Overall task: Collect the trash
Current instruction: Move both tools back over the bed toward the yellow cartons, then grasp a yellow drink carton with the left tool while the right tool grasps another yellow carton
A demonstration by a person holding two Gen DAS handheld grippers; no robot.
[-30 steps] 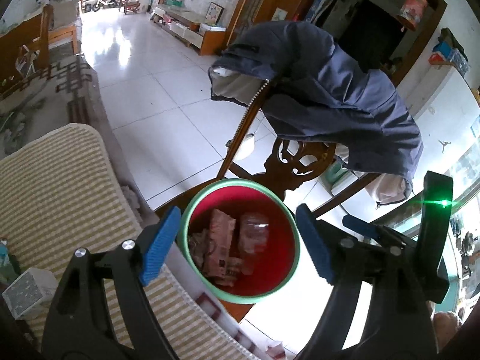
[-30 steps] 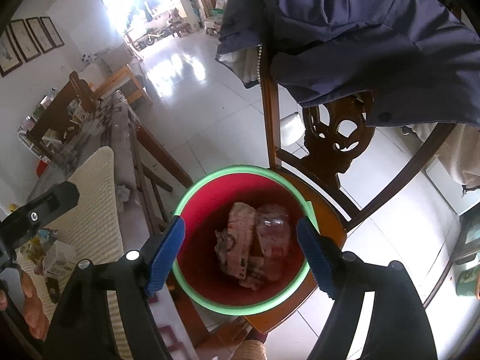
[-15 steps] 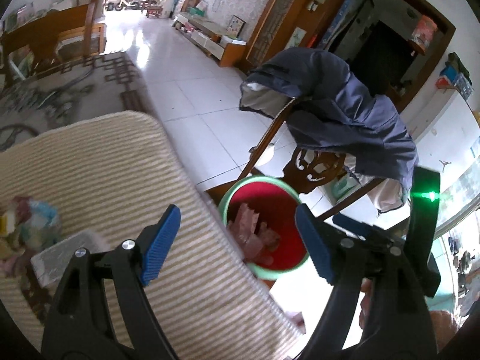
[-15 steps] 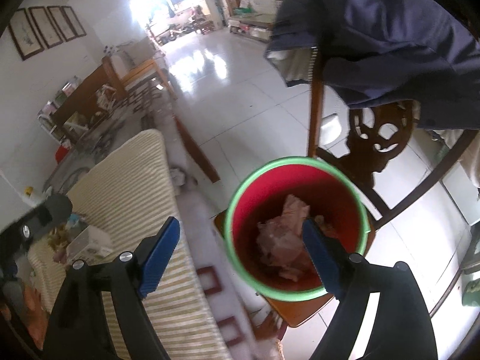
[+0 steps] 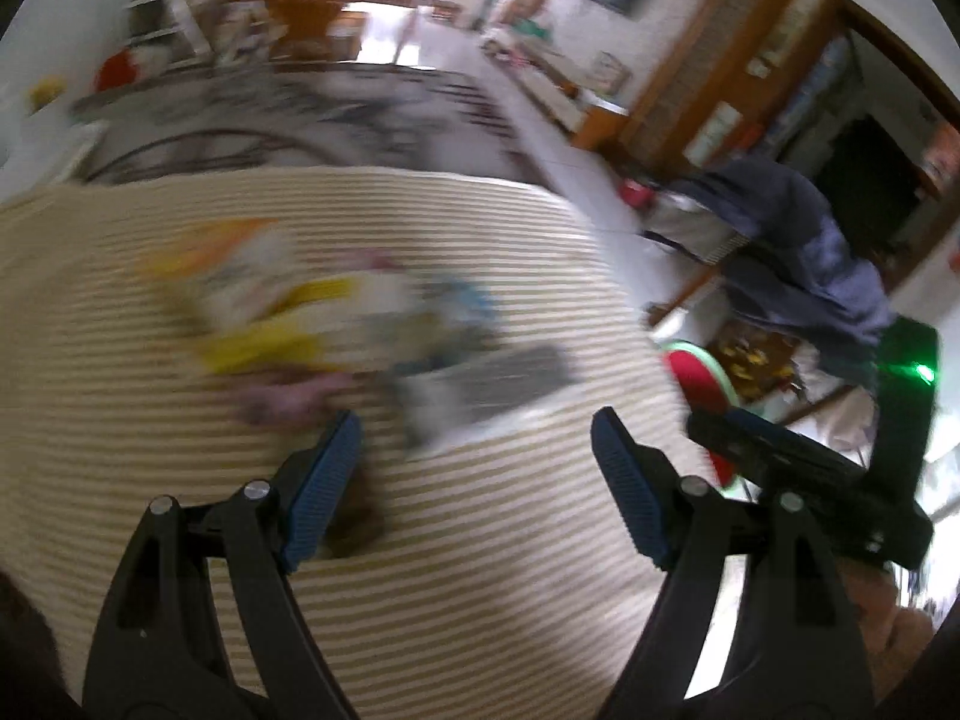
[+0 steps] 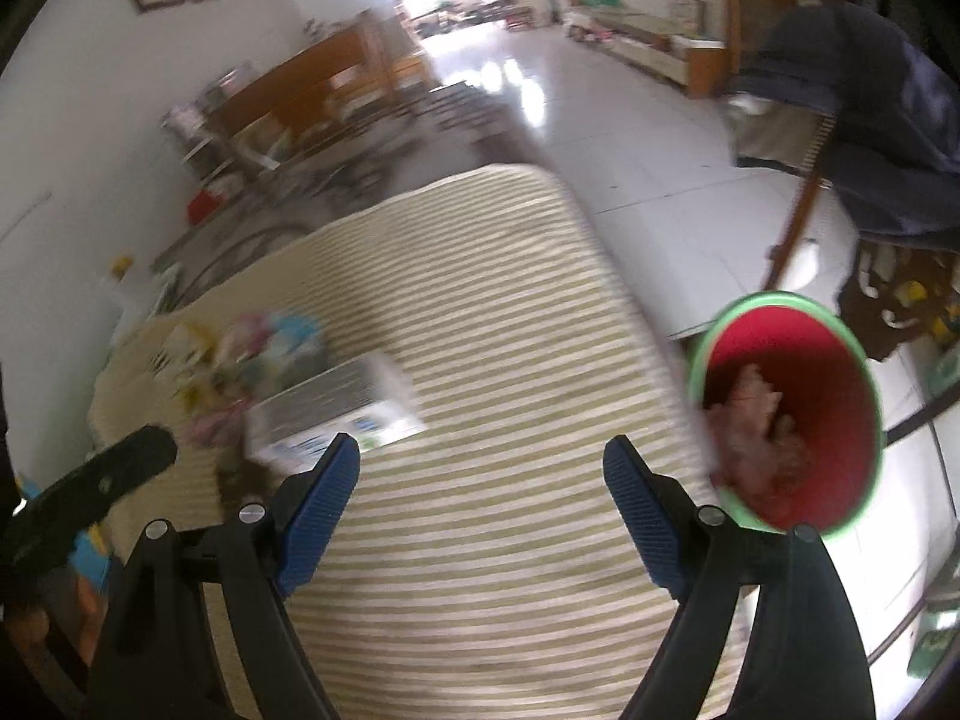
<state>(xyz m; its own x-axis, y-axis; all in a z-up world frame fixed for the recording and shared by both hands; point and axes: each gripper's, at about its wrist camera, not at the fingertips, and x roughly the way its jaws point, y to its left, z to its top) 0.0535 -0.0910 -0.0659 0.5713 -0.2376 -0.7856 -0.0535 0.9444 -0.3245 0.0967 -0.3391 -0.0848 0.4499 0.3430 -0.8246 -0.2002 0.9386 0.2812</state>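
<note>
1. Trash, a blurred heap of crumpled yellow, pink and pale-blue wrappers, lay at the left of one striped beige mat; the pieces could not be counted.
2. One flat white carton rested just beside the heap; its printing was too blurred to read.
3. The left gripper hovered over the mat, blue ribbed pads spread apart, nothing between them.
4. The right gripper, jaws just widened, likewise gripped nothing.
5. One round red bucket with a green rim stood off the mat's right edge, crumpled pinkish litter inside.
6. One dark jacket draped a carved wooden chair.
</note>
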